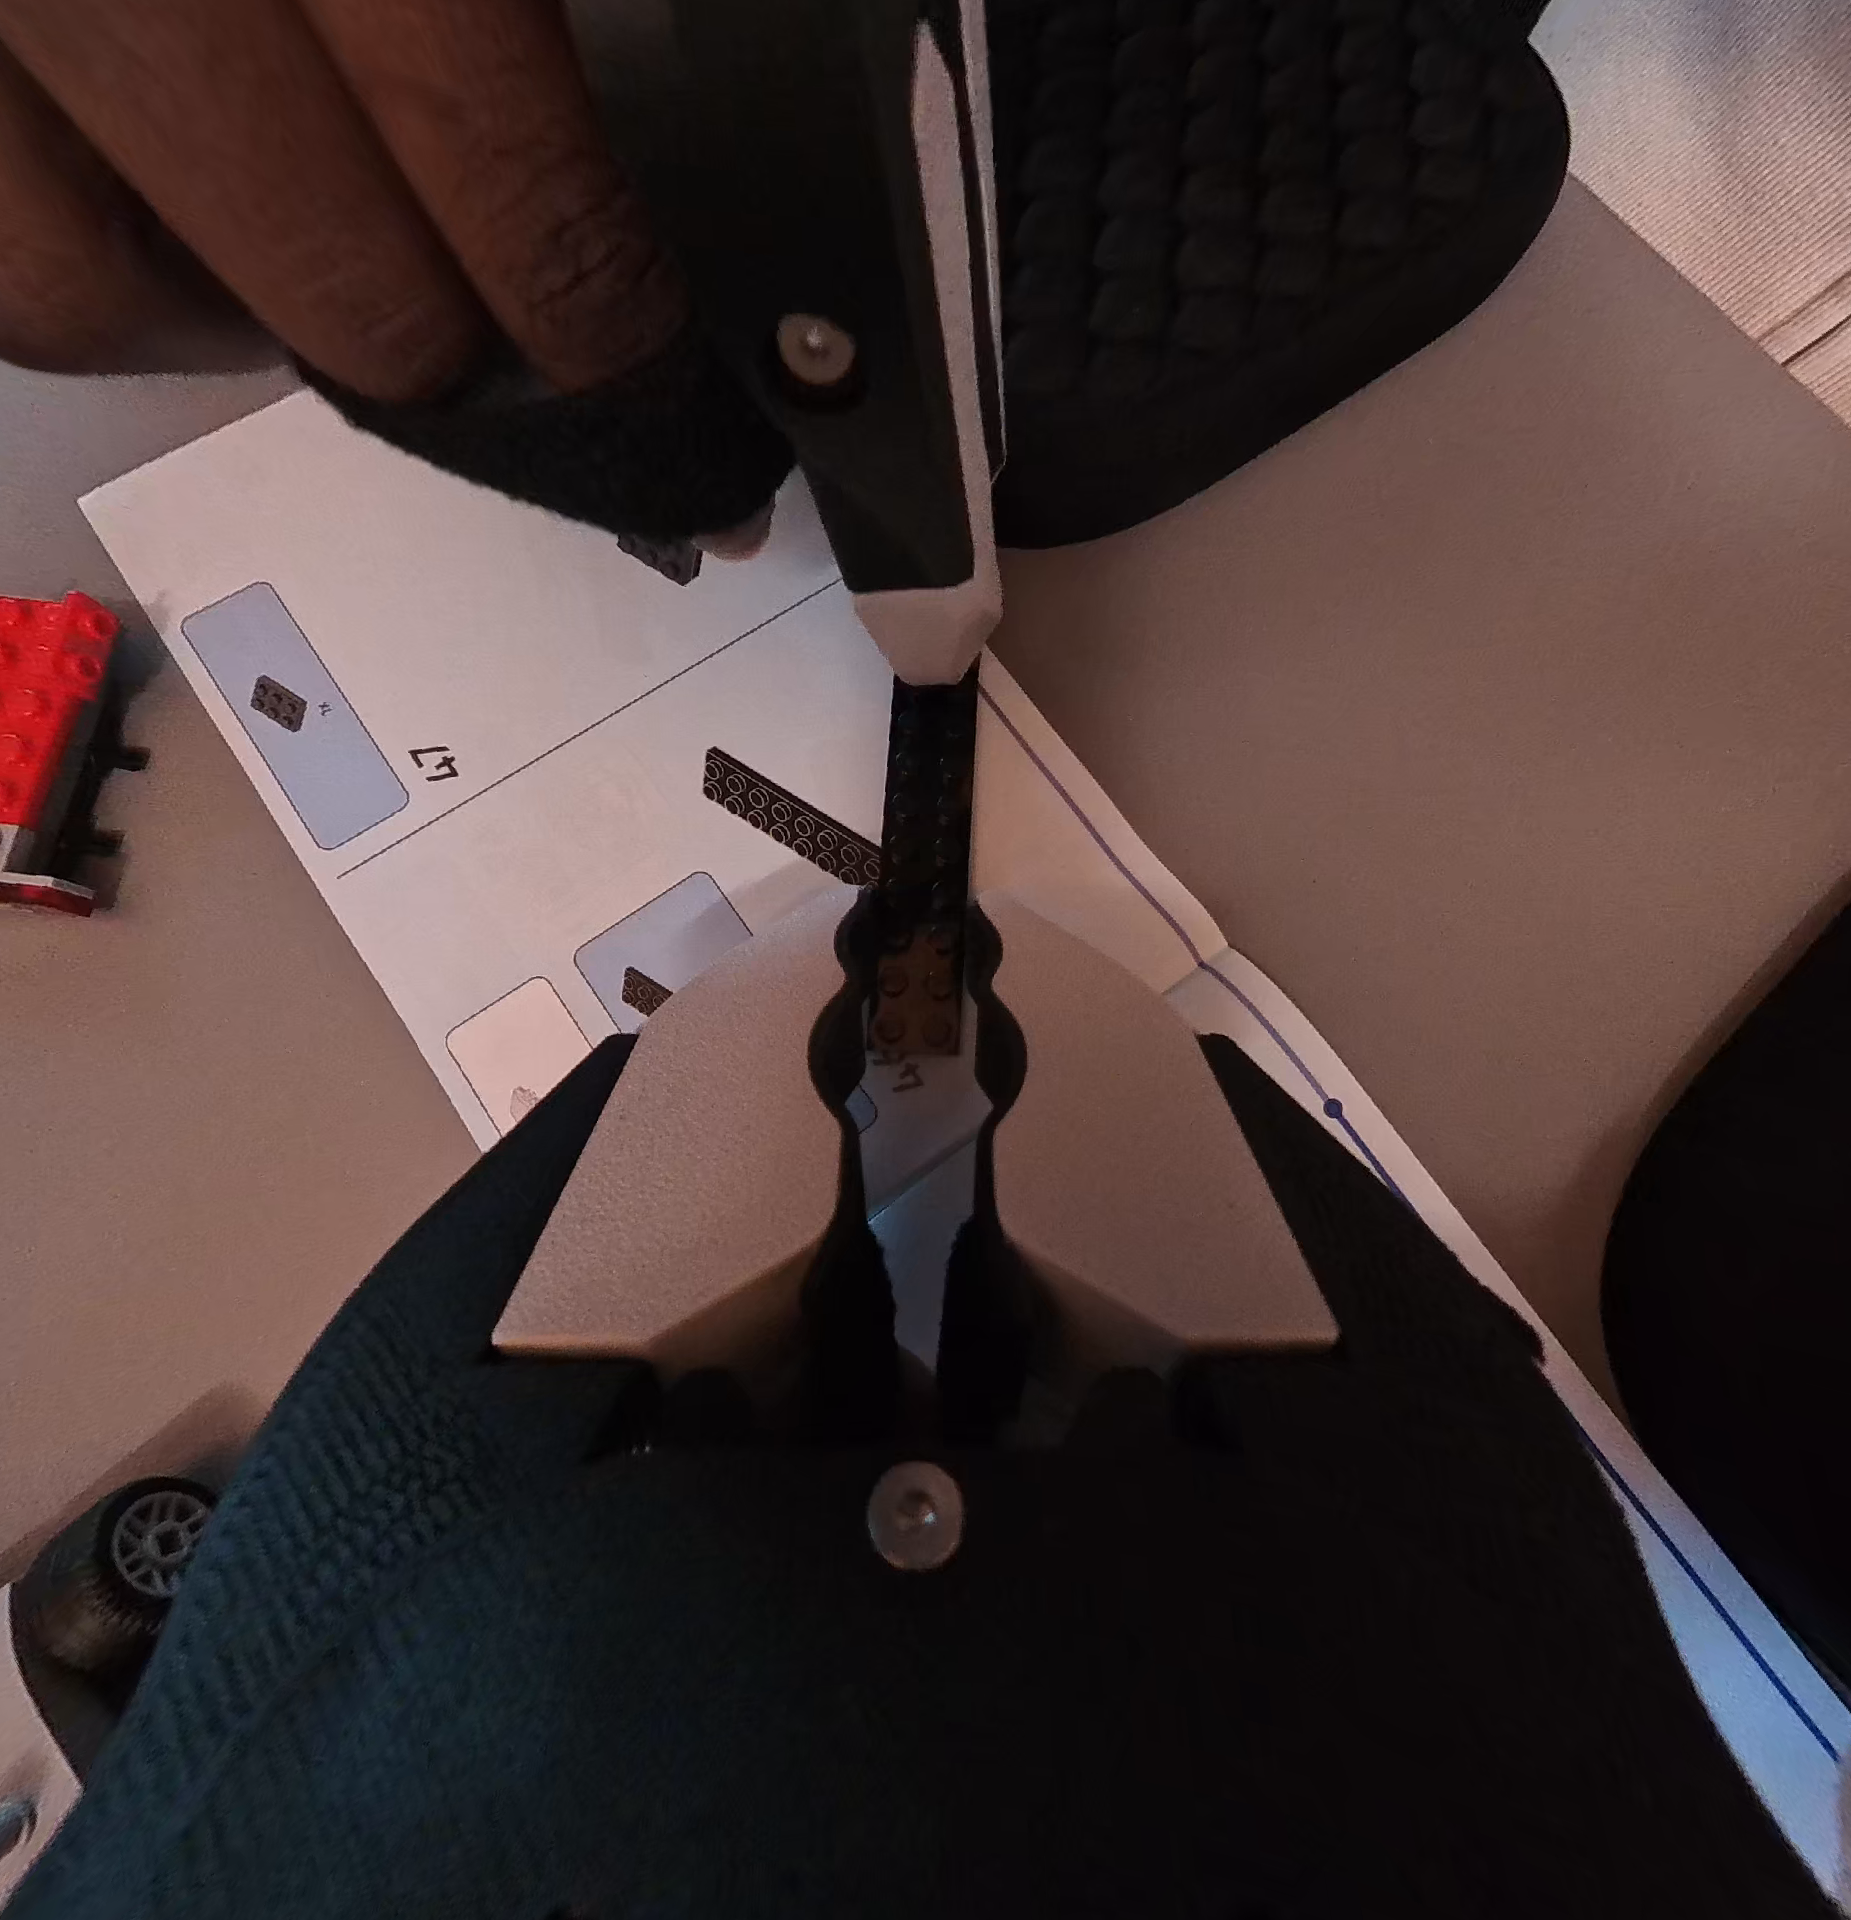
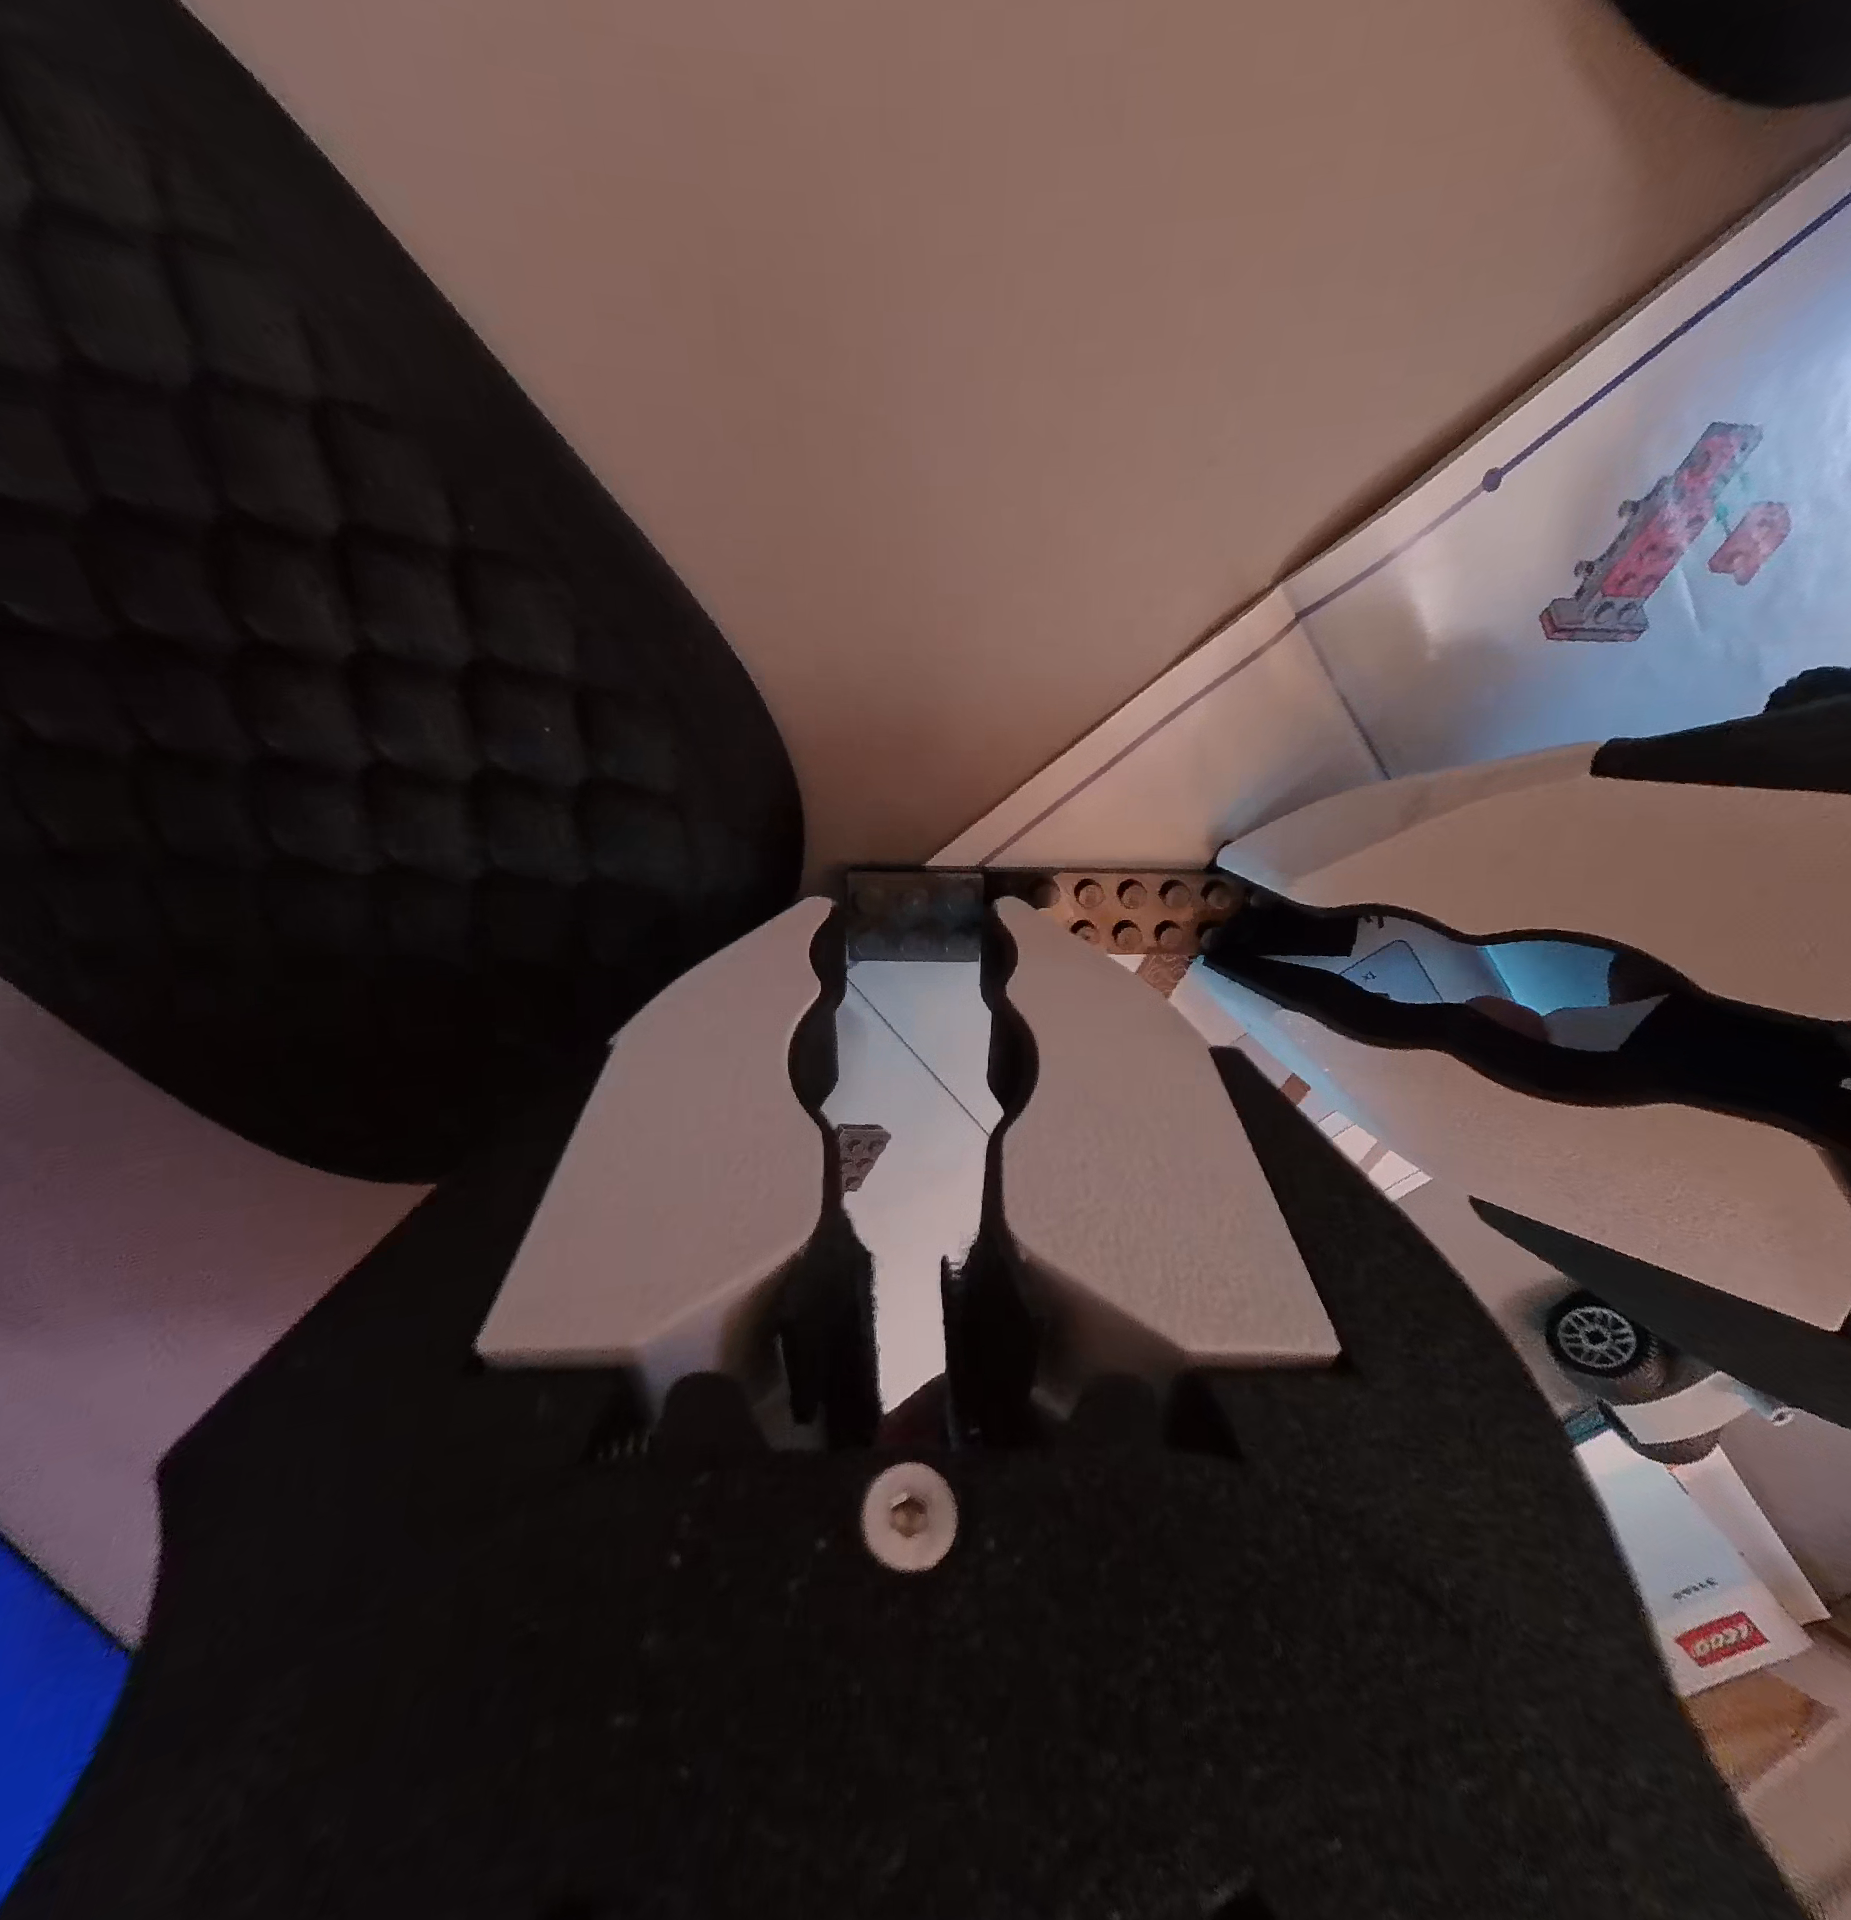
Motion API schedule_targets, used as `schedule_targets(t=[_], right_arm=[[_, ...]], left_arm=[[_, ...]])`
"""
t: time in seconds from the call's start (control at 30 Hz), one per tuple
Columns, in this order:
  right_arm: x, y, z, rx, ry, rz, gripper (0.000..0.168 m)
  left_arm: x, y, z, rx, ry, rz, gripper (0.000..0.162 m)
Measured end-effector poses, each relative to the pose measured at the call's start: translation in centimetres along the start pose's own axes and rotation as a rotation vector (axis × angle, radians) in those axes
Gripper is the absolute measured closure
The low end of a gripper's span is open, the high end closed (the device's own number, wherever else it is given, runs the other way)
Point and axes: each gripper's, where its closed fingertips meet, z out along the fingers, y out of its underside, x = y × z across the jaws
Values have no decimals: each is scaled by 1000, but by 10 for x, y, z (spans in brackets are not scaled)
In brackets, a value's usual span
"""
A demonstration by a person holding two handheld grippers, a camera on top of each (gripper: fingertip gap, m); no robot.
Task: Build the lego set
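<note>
My left gripper (image 1: 919, 940) is shut on one end of a long black studded plate (image 1: 926, 800), held above the open instruction booklet (image 1: 464, 623). My right gripper (image 1: 926, 623) comes in from the top of the left wrist view and meets the plate's far end. In the right wrist view, my right gripper (image 2: 913, 920) is shut on a small dark grey piece (image 2: 913, 904) at the end of the black plate (image 2: 1134, 906). My left gripper (image 2: 1227, 914) holds the other end from the right.
A red brick assembly (image 1: 27, 748) lies left of the booklet. A grey-hubbed wheel (image 1: 157, 1538) lies at the lower left, also in the right wrist view (image 2: 1596, 1335). A black textured pad (image 2: 329, 623) lies on the beige table (image 1: 1420, 727). A gloved hand (image 1: 329, 208) is at top left. My hands' fingertips stand some 6 cm from each other. About 12 cm separates my left fingertips from the grey-hubbed wheel (image 1: 157, 1538). My right wrist view (image 2: 1596, 1344) looks at it from another angle.
</note>
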Motion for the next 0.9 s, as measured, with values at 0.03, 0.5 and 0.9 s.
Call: schedule_targets(t=[0.03,0.5,0.9], right_arm=[[0,0,0,-2,2,4,142],[24,18,-57,392,300,913,124],[11,44,-85,1578,275,1939,111]], left_arm=[[0,0,0,1,-1,-1,146],[-5,-11,-10,132,-59,-61,146],[-26,-18,-38,2,-212,-92,145]])
